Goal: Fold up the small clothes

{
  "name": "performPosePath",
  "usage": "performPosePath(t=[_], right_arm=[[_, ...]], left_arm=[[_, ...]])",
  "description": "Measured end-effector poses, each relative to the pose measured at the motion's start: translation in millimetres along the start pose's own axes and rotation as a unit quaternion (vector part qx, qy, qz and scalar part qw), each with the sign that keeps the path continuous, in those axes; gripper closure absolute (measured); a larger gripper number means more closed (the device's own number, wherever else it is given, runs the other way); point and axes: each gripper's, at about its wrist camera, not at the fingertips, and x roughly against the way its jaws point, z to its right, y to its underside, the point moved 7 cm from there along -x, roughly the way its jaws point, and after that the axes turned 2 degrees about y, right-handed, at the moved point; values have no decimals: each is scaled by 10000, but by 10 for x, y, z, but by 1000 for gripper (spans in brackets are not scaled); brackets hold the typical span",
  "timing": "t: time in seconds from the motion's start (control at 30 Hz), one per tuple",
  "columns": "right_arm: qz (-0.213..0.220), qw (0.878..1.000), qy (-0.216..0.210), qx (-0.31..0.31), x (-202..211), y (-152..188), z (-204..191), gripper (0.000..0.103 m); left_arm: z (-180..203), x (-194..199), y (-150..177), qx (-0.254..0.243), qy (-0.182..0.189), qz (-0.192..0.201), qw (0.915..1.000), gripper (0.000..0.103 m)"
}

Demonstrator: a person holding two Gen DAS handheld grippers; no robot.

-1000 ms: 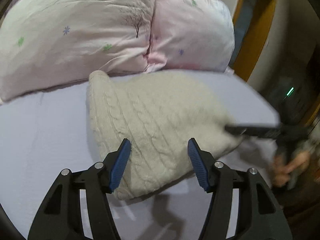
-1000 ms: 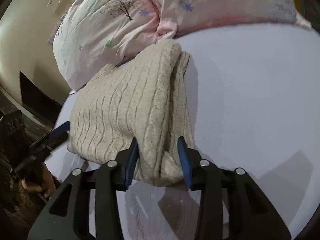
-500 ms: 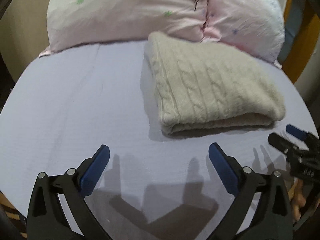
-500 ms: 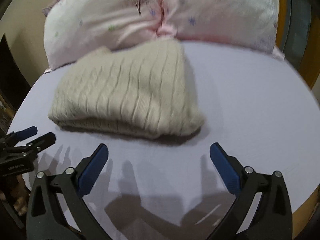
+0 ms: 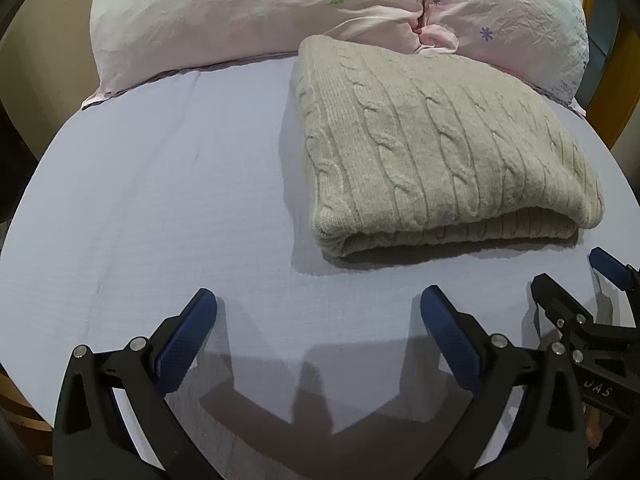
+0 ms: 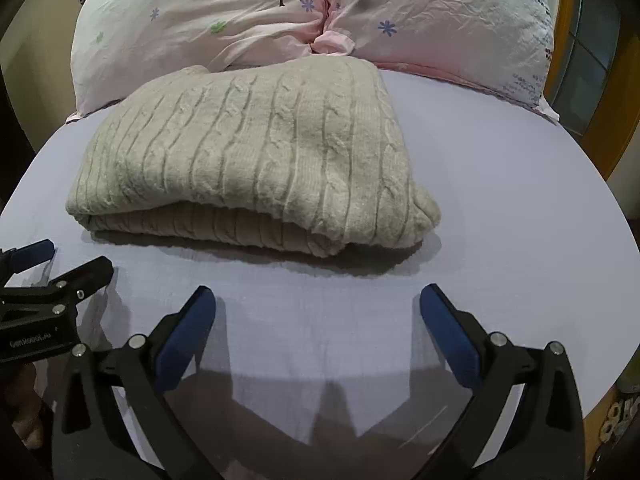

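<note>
A cream cable-knit sweater [image 5: 436,148] lies folded in a neat stack on the lilac bed sheet [image 5: 160,200], its far edge against the pillows. It also shows in the right wrist view [image 6: 256,160]. My left gripper [image 5: 318,312] is open and empty, hovering over bare sheet in front of the sweater's left part. My right gripper [image 6: 318,312] is open and empty, over the sheet in front of the sweater's right part. Each gripper shows at the edge of the other's view: the right one [image 5: 576,284] and the left one [image 6: 60,264].
Two pink flowered pillows [image 5: 260,12] lie behind the sweater along the head of the bed, also seen in the right wrist view [image 6: 440,12]. A wooden frame [image 6: 592,92] stands at the far right. The sheet's front edge [image 6: 600,392] drops off near the grippers.
Both grippers let go of the sweater, opened wide and drew back toward the front of the bed. The sweater now lies folded and still.
</note>
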Motion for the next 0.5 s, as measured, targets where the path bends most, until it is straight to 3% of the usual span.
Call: performPosePath(t=[0.5], right_arm=[[-19, 10000, 17, -15, 21, 5, 7, 2]], left_arm=[[6, -6, -6, 94, -78, -75, 9999, 1]])
